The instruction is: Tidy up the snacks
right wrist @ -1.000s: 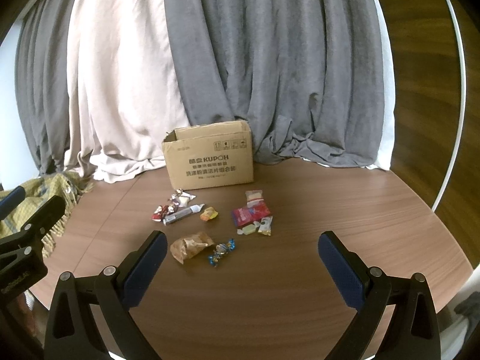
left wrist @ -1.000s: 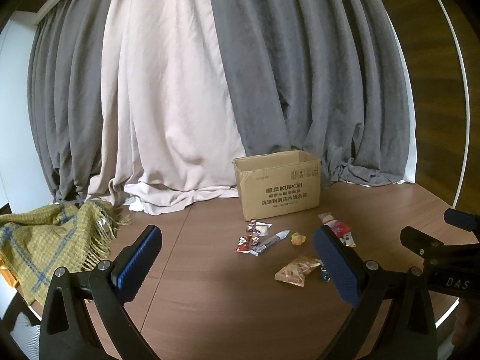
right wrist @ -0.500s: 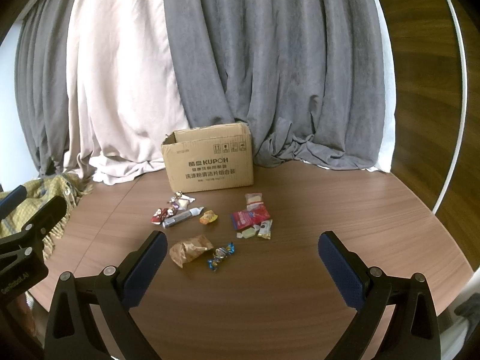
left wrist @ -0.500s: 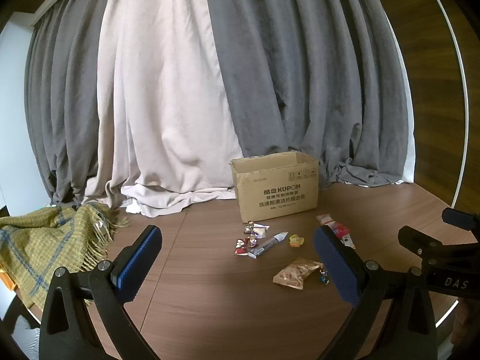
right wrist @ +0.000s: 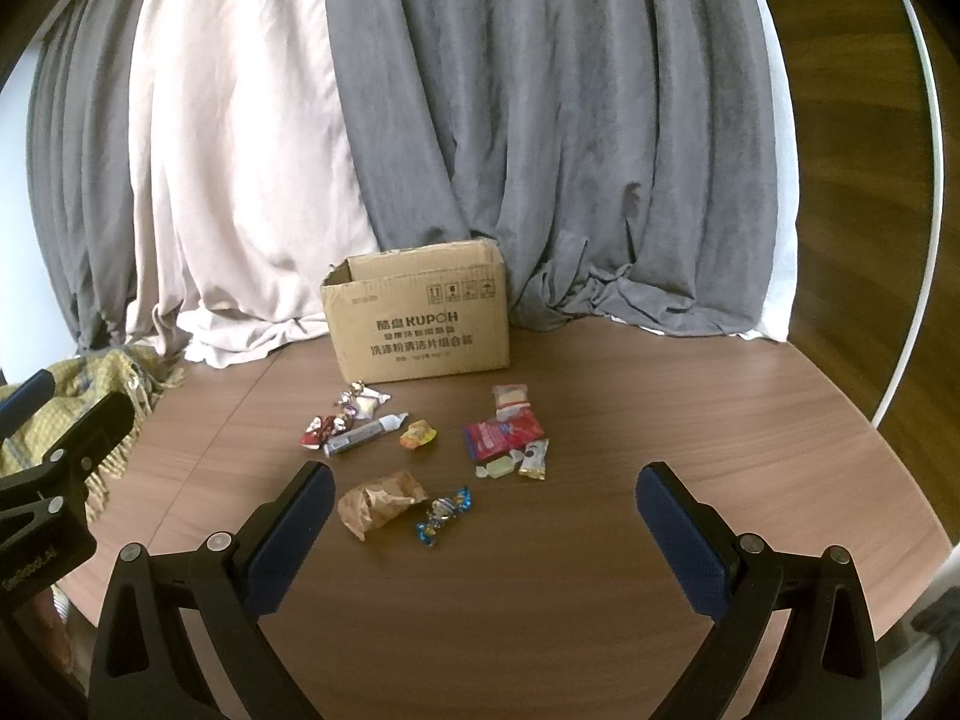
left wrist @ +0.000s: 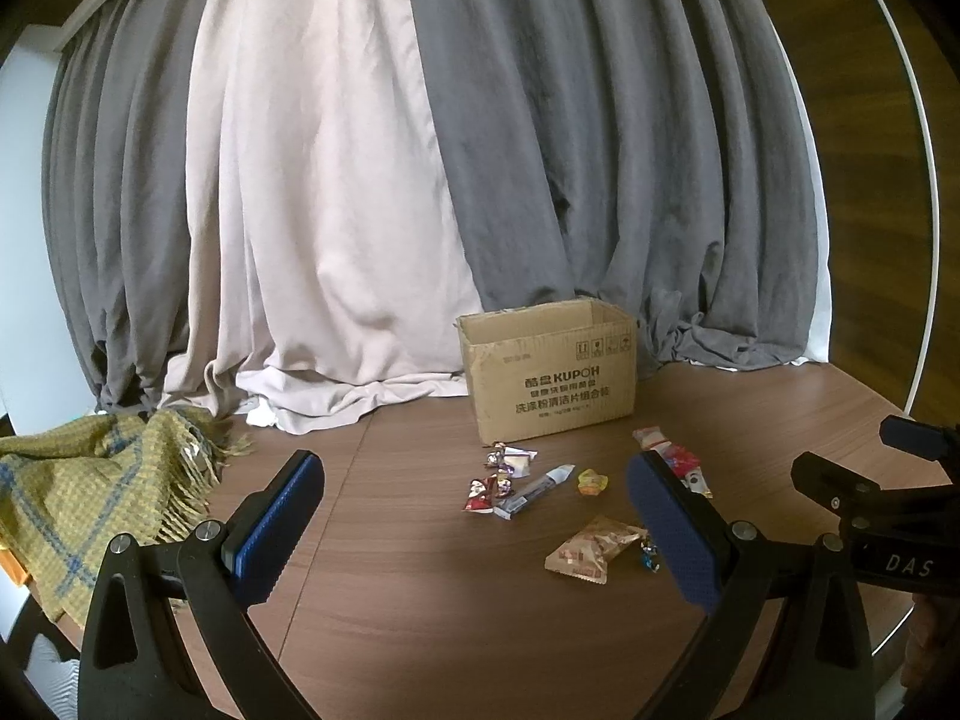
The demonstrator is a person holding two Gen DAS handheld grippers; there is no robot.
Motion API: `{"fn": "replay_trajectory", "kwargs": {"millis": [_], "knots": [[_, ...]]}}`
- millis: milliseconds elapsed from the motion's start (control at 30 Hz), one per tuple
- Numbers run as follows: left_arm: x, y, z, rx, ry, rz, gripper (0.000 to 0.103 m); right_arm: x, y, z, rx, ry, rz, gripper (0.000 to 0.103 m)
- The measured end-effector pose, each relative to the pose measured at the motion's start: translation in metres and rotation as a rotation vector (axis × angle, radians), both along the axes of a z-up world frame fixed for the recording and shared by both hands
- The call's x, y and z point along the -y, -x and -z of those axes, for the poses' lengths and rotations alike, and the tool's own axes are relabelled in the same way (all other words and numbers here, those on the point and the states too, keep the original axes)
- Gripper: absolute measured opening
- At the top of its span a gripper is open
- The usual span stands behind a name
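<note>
Grey and cream curtains back a brown wooden table (left wrist: 420, 630); in the left wrist view the left gripper (left wrist: 474, 531) hovers wide open and empty, short of scattered snacks (left wrist: 540, 483) lying before a cardboard box (left wrist: 549, 375) printed "KUPOH". From the right wrist view the right gripper (right wrist: 483, 525), equally spread and empty, frames a crinkled brown packet (right wrist: 381, 501) and a blue twist-wrapped candy (right wrist: 443, 513). These wrappers are probably light, soft and slippery, so pinching a packet mid-body seems safest.

Matt wood, soft cloth, shiny wrappers

The table (right wrist: 720, 450) is matt brown wood grain. The box (right wrist: 420, 324) is plain rough cardboard. The curtains (left wrist: 600, 150) and fringed blanket (left wrist: 90, 480) are soft cloth. The snack wrappers (right wrist: 504, 435) look glossy, some crinkled foil.
</note>
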State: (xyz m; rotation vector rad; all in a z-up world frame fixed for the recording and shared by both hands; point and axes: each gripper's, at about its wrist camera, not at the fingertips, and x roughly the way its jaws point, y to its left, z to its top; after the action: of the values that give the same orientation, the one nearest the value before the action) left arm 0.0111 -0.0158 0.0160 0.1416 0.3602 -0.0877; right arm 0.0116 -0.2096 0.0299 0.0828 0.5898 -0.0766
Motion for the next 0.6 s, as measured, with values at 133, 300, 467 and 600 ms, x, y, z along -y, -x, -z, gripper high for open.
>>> {"fn": "replay_trajectory", "kwargs": {"millis": [133,300,467,600], "knots": [[0.002,-0.007,0.003,-0.009,-0.002,0.010,0.103,0.000,-0.007,0.005,-0.010,-0.003,0.001,0.102],[0.006,-0.017,0.008,-0.021,-0.023,0.031,0.103,0.002,-0.016,0.014,-0.028,-0.011,0.004,0.102],[0.013,-0.034,0.016,-0.069,-0.057,0.077,0.103,0.005,-0.027,0.025,-0.070,-0.033,0.007,0.102],[0.017,-0.055,0.028,-0.150,-0.058,0.127,0.101,0.006,-0.042,0.039,-0.127,-0.057,0.006,0.102]]}}
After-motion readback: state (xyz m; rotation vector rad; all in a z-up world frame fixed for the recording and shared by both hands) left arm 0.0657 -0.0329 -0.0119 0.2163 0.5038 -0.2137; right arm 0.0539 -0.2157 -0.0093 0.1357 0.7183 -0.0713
